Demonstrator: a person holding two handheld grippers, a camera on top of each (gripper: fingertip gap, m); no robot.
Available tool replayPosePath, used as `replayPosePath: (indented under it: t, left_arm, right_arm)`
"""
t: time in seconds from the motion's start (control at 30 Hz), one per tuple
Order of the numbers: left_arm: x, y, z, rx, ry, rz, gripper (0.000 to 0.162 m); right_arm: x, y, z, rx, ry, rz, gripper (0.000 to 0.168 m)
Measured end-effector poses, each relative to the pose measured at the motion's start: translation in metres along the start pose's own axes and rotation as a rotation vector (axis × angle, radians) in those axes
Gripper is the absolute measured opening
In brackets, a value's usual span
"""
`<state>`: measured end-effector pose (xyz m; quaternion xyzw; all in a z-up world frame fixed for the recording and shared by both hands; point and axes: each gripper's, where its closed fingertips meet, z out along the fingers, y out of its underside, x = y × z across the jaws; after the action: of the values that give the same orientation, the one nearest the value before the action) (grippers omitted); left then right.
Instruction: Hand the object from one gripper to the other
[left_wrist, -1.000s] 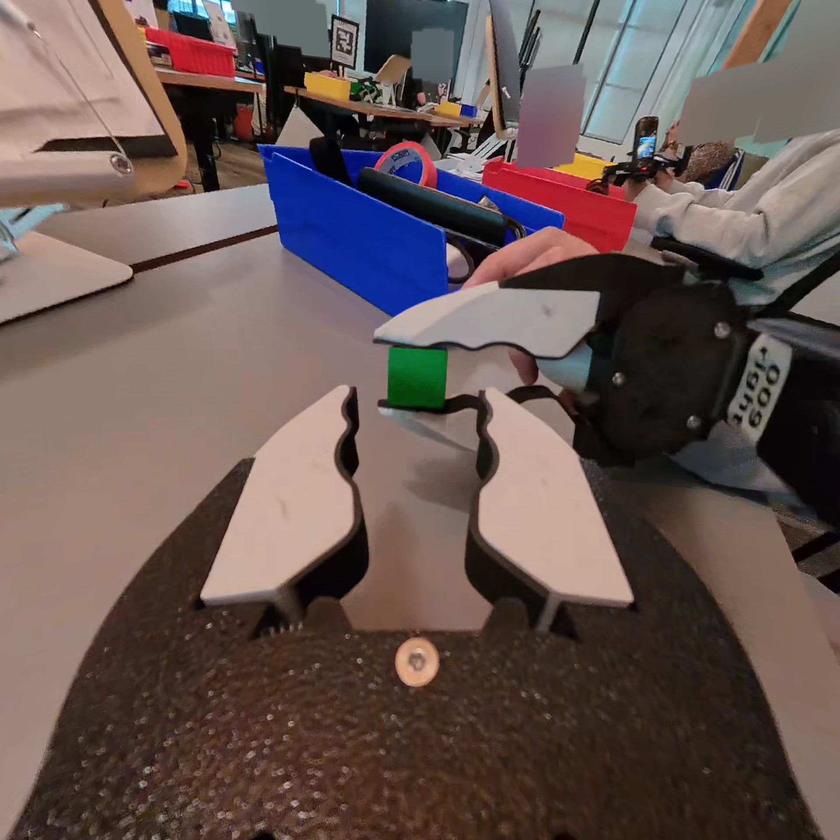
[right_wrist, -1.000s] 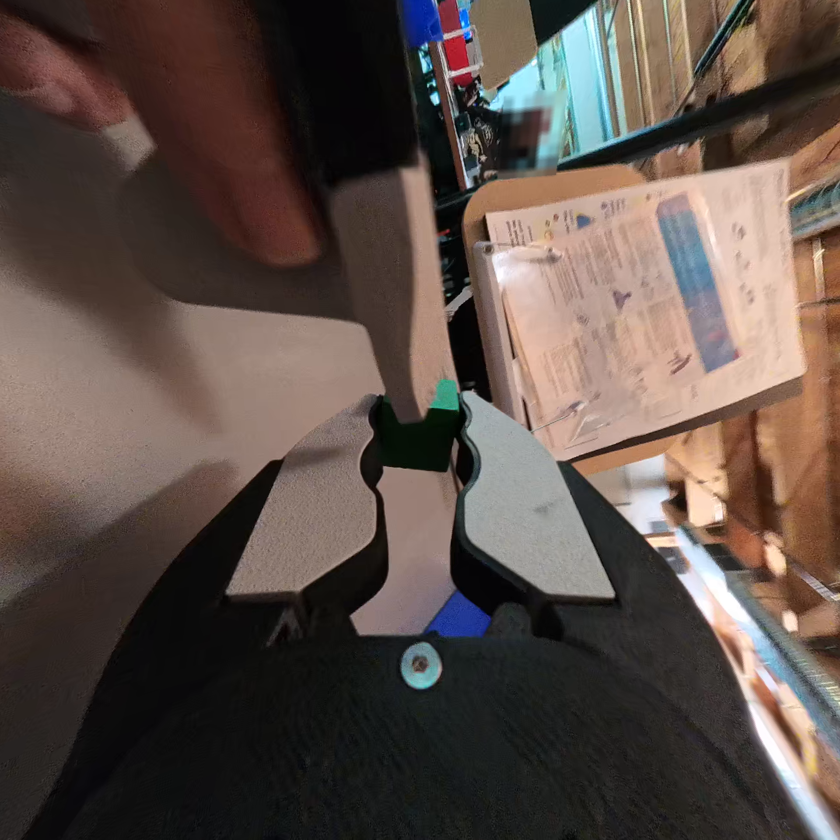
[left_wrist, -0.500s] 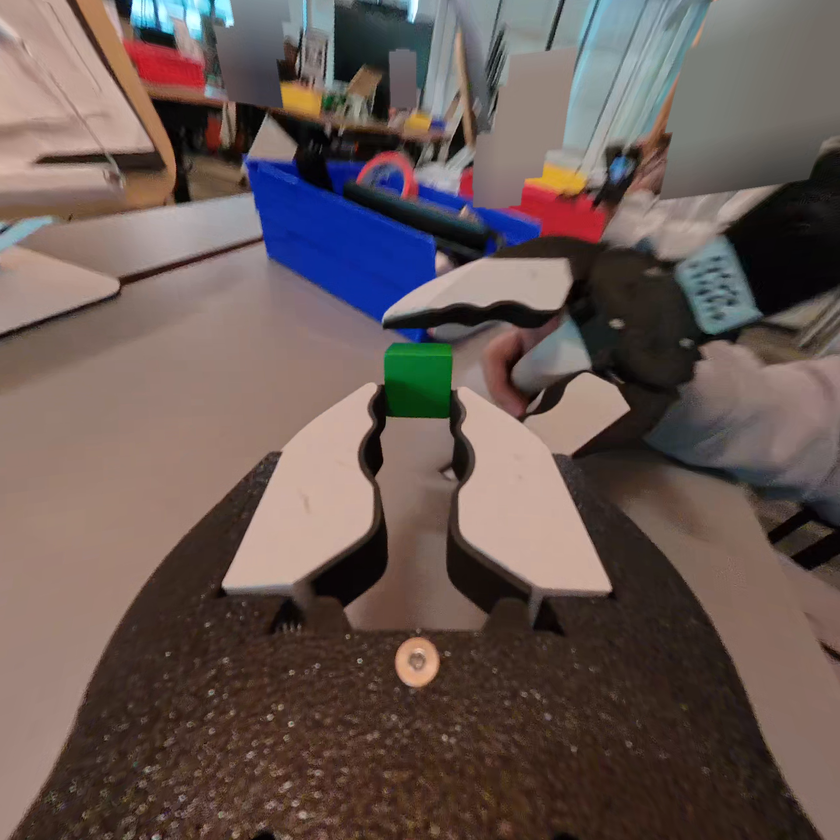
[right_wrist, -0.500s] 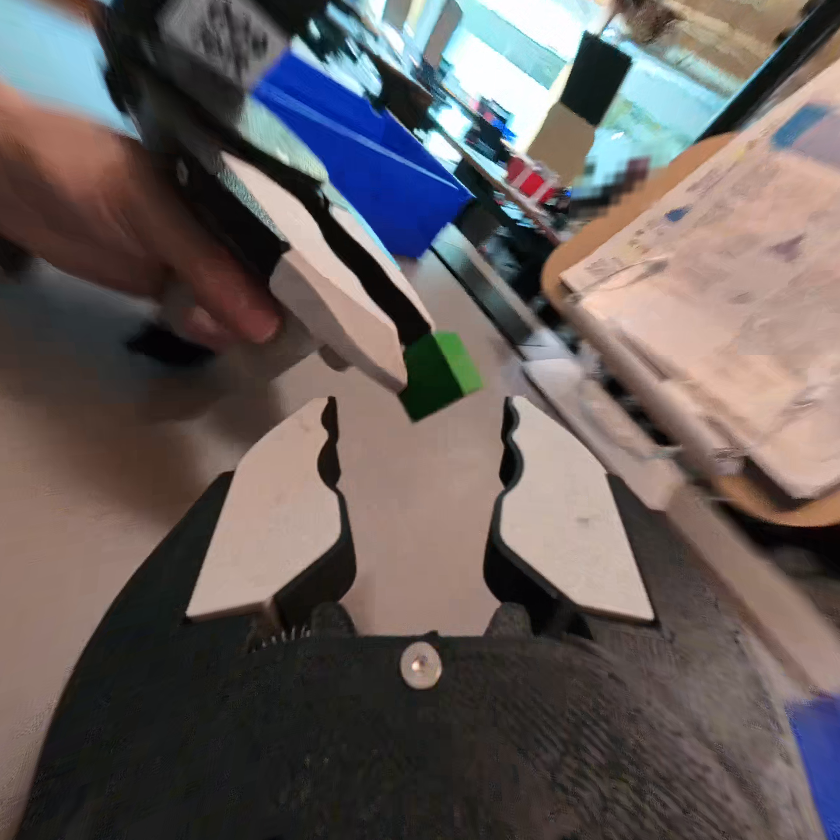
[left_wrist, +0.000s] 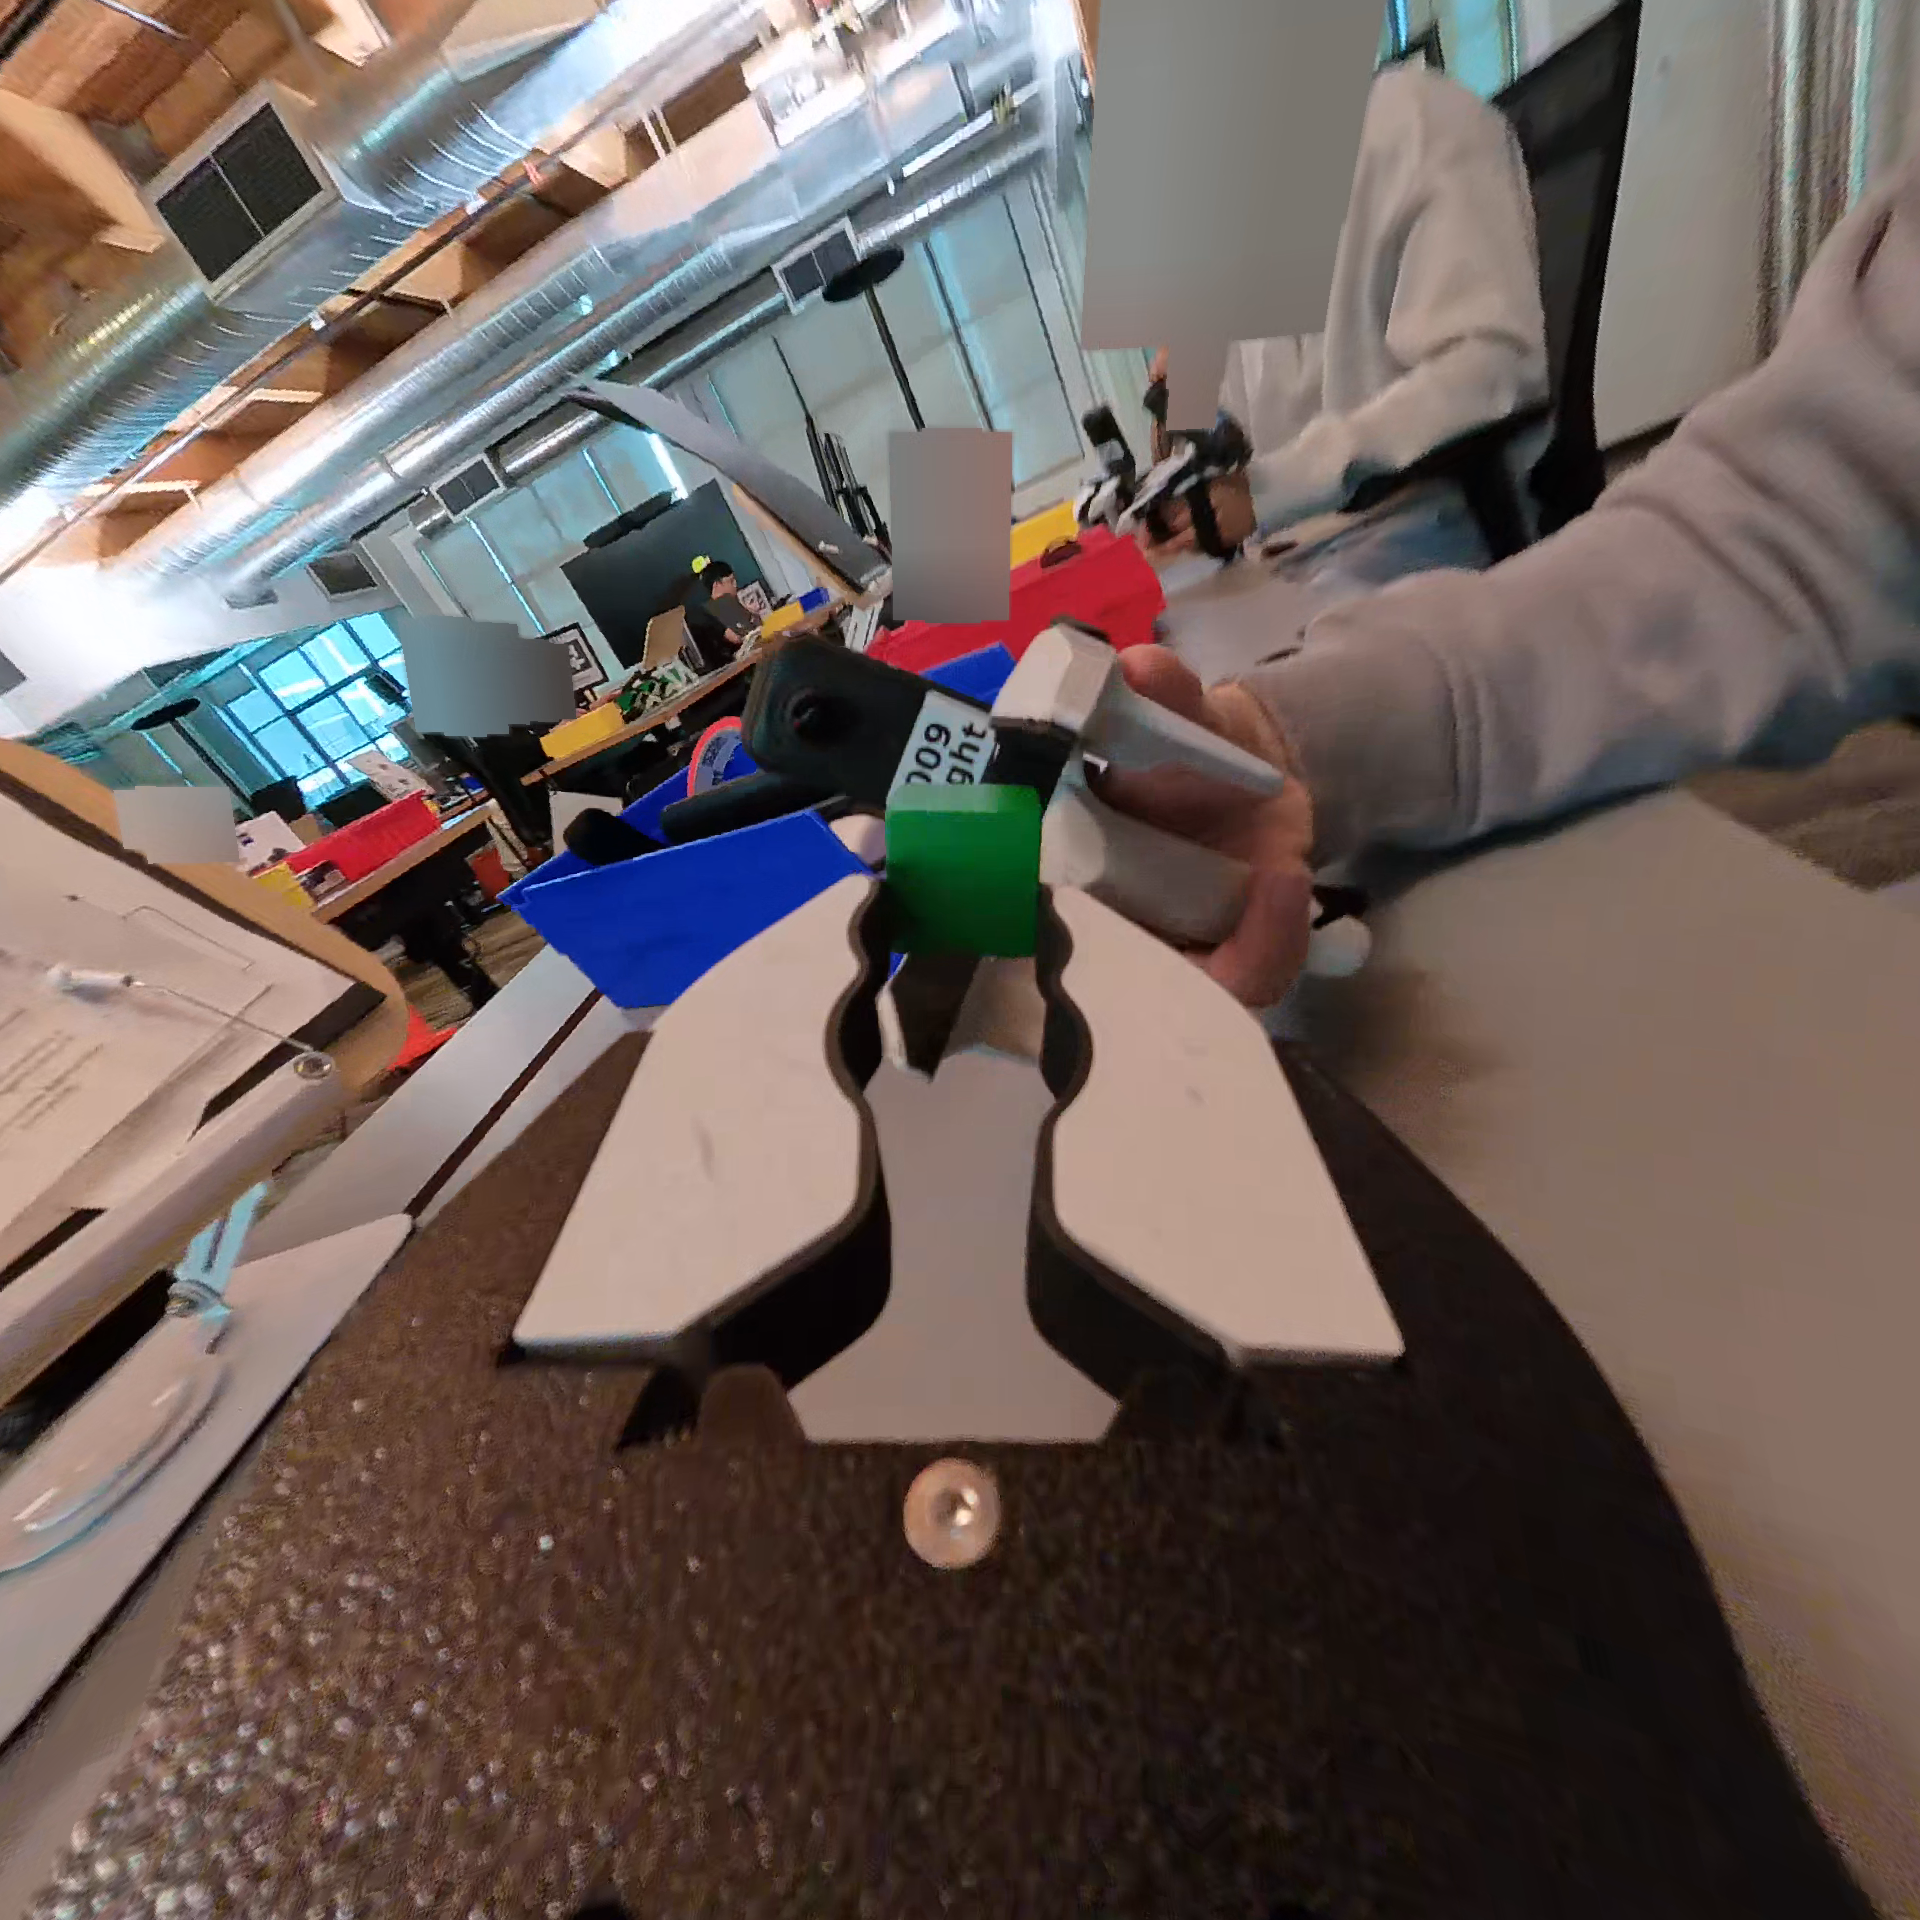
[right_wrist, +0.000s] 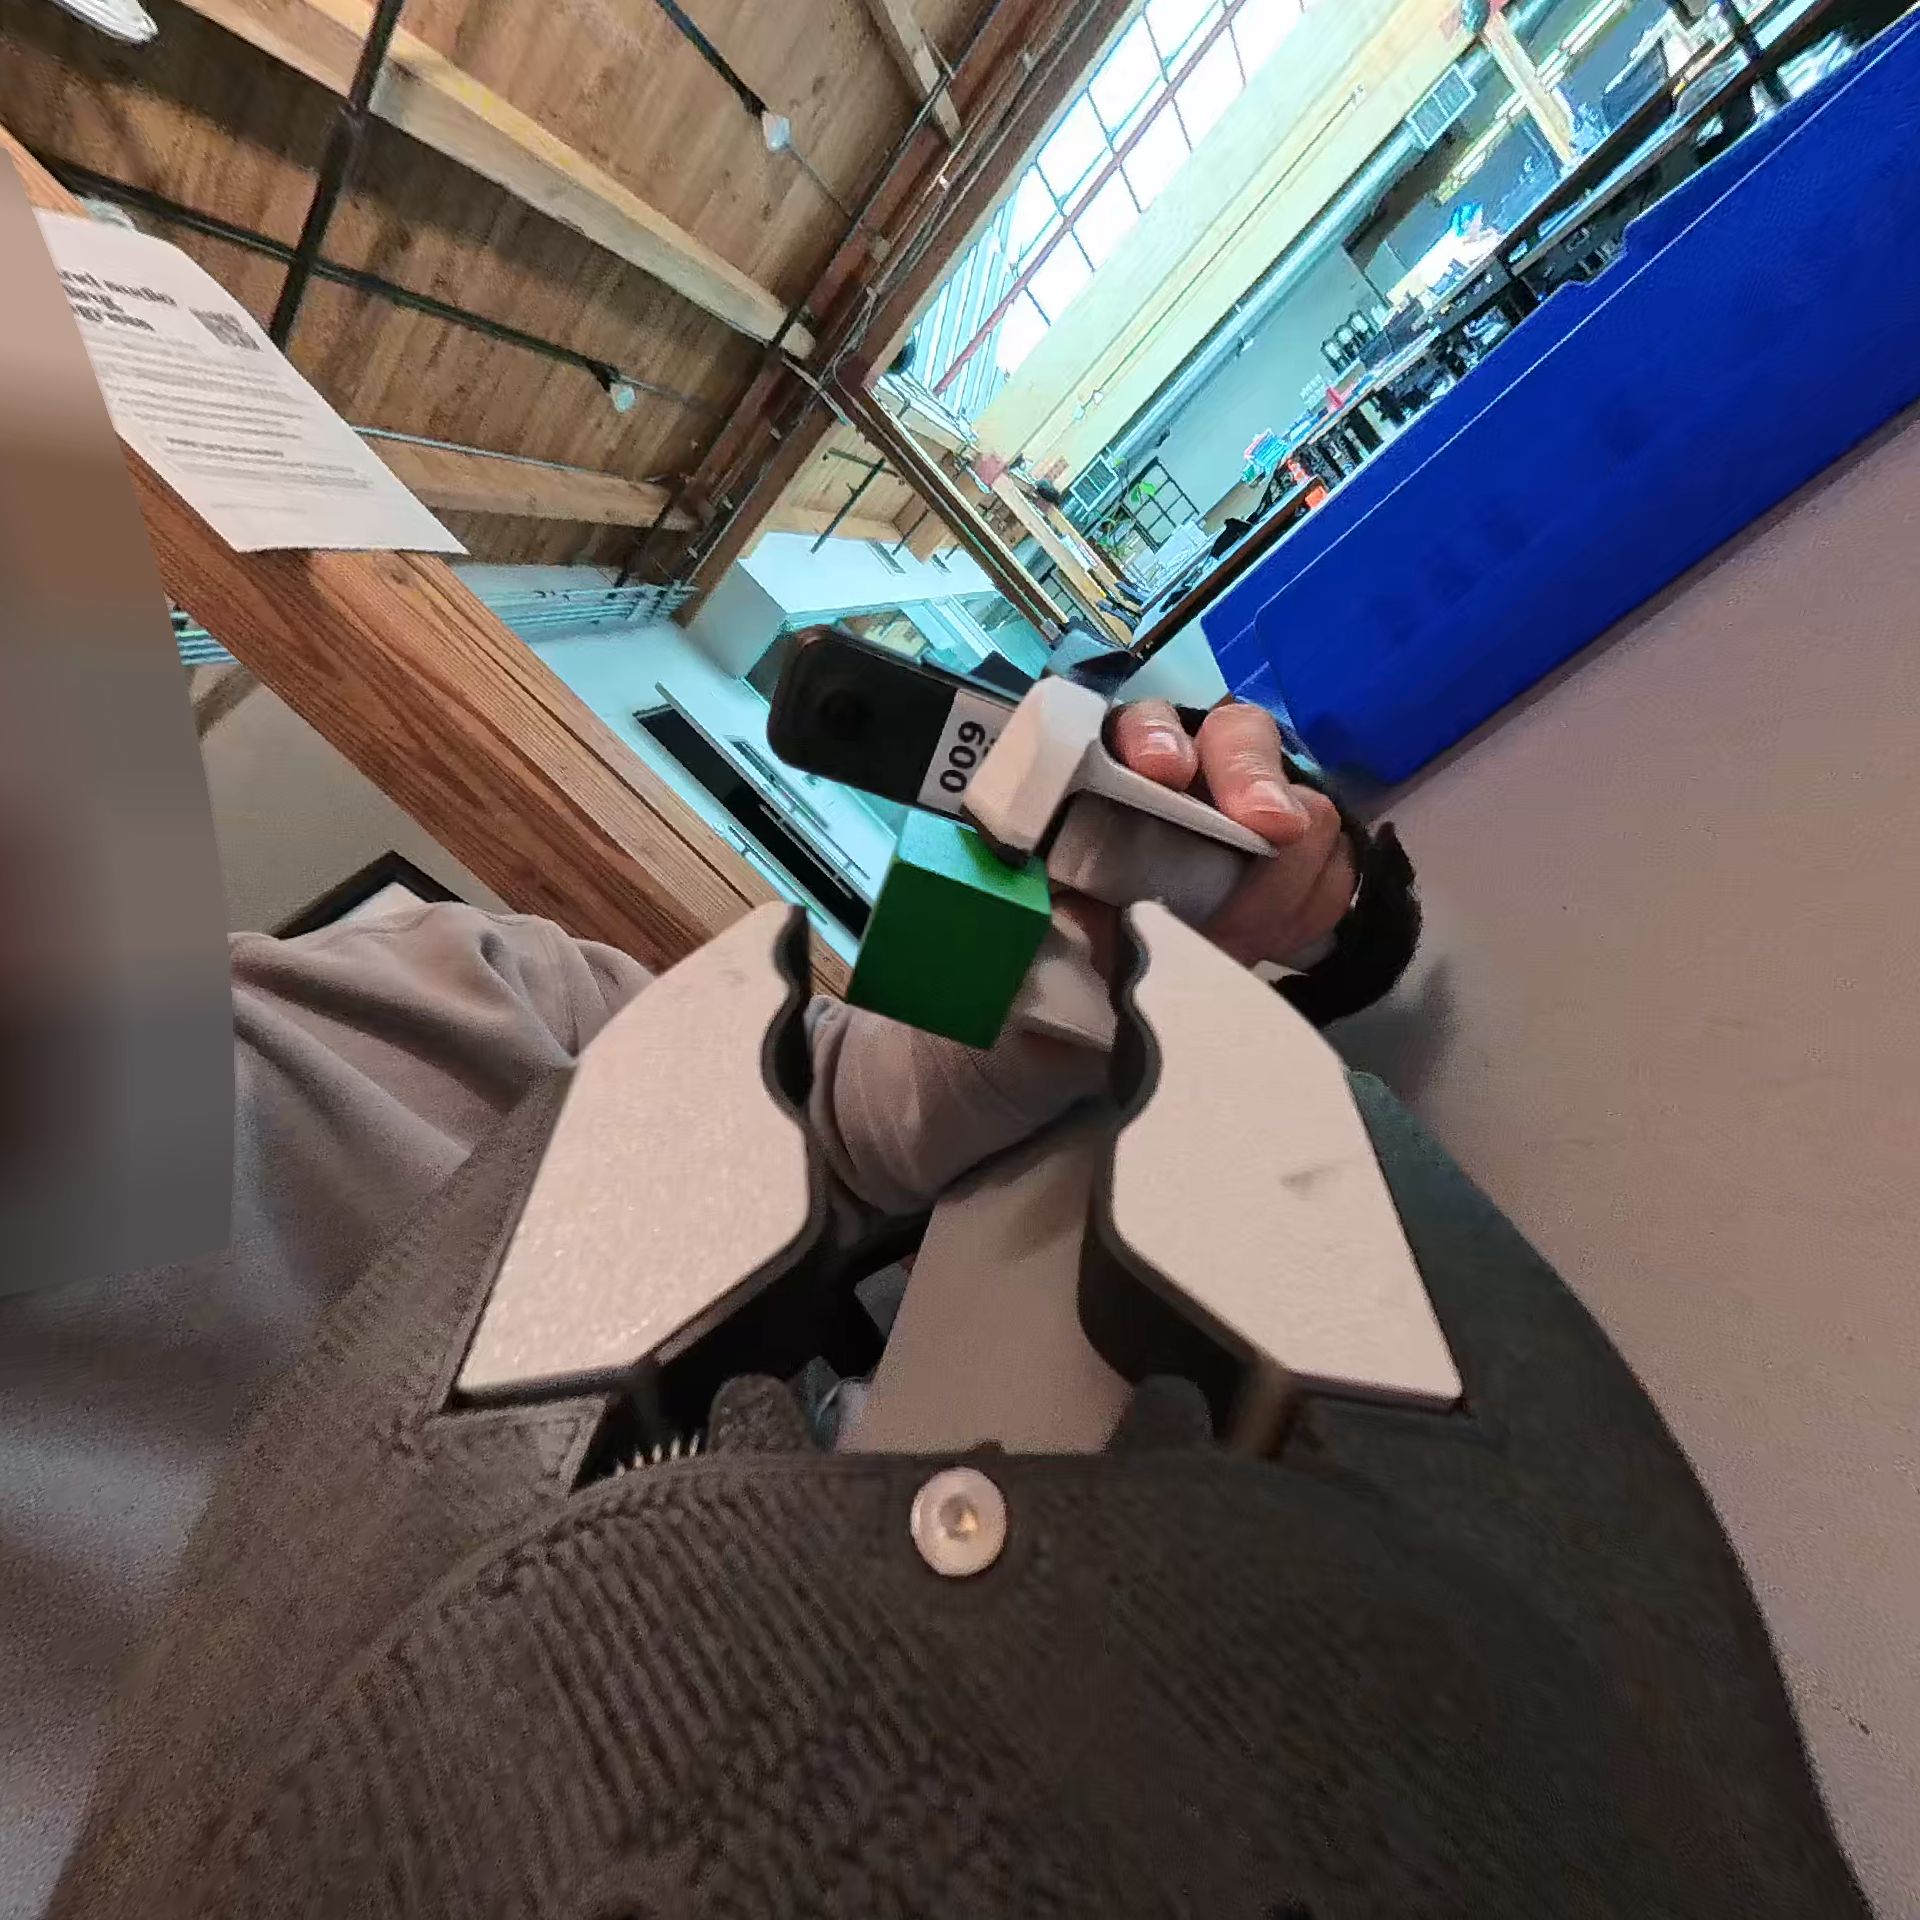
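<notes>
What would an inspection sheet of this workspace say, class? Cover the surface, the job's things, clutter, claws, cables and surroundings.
Surface: grey table.
Job's things: green block, held up off the table.
Clutter: blue bin with a tape roll in it; papers on a board at the left.
Claws: left claw shut on the green block; right claw open, the block just ahead between its tips, apparently untouched.
Cables: nothing seen.
Surroundings: red bin, windows, a seated person behind.
</notes>
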<state>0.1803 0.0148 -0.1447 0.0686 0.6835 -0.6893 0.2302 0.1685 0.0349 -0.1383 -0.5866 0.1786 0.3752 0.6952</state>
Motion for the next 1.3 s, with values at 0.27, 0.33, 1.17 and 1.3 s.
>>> replayPosePath:
  t: [0.27,0.33,1.17,1.3]
  left_arm:
    - [-0.008,0.023,0.001,-0.159,-0.082,0.122,0.027]
    - [-0.013,0.032,0.0,-0.208,-0.122,0.067,0.034]
    - [-0.019,0.061,0.008,-0.357,-0.201,-0.592,0.028]
    - [-0.028,0.044,-0.003,-0.182,-0.123,-0.706,0.027]
  right_arm:
    - [0.019,0.0,-0.005,-0.077,0.172,-0.214,0.032]
    - [0.035,-0.007,-0.015,-0.105,0.355,-0.414,0.032]
    - [0.076,-0.013,-0.036,-0.634,1.076,-1.606,0.037]
    - [0.044,-0.022,-0.026,-0.227,0.705,-1.062,0.064]
